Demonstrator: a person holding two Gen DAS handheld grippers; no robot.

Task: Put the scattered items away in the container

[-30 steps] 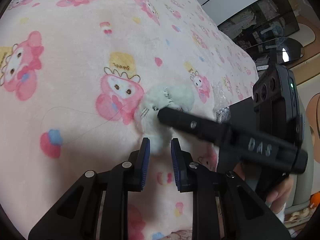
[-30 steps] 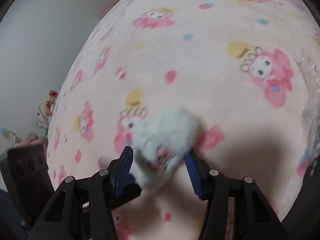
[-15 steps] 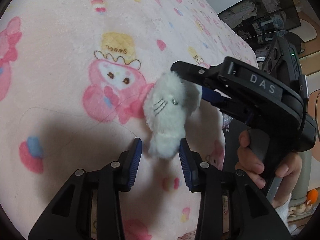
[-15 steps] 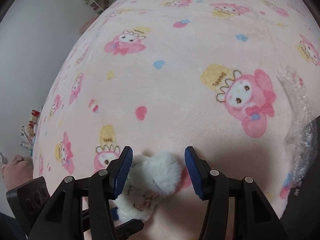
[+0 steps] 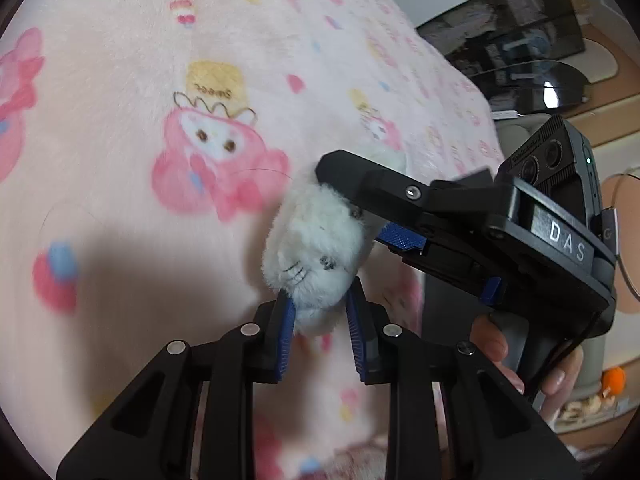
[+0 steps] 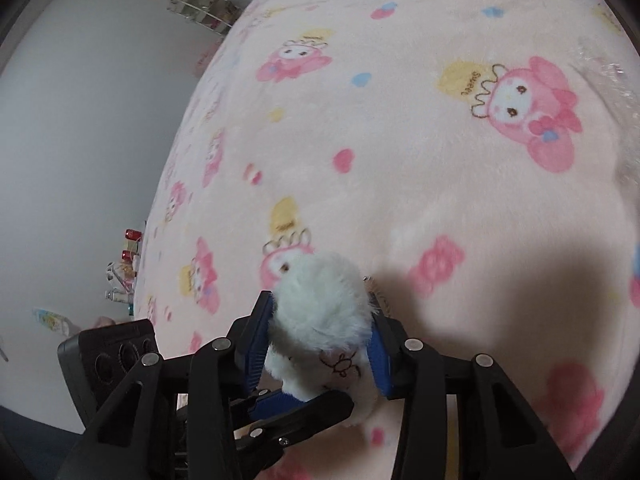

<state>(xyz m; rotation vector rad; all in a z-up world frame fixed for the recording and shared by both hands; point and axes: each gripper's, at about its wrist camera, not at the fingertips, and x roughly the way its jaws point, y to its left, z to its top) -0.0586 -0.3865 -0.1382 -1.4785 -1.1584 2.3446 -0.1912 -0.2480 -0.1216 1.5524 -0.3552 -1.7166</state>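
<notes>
No container shows in either view, so none of the tidying looks finished yet; what is under way seems to be the pickup of one item, a small white plush toy (image 5: 316, 248), with the carrying and dropping in still to come. The toy is lifted just above the pink cartoon-print blanket (image 5: 120, 80) on the bed, caught between both claws at once. The left claw (image 5: 320, 326) is closing, with the toy's lower end sitting between its blue pads; whether they already press it I cannot tell for sure, though the fur touches both. The right claw (image 6: 320, 336) is also closing, and its pads squeeze the toy's fluffy body from either side. In the left view the right claw reaches in from the right, held by a hand (image 5: 532, 364), crossing above the left one.
</notes>
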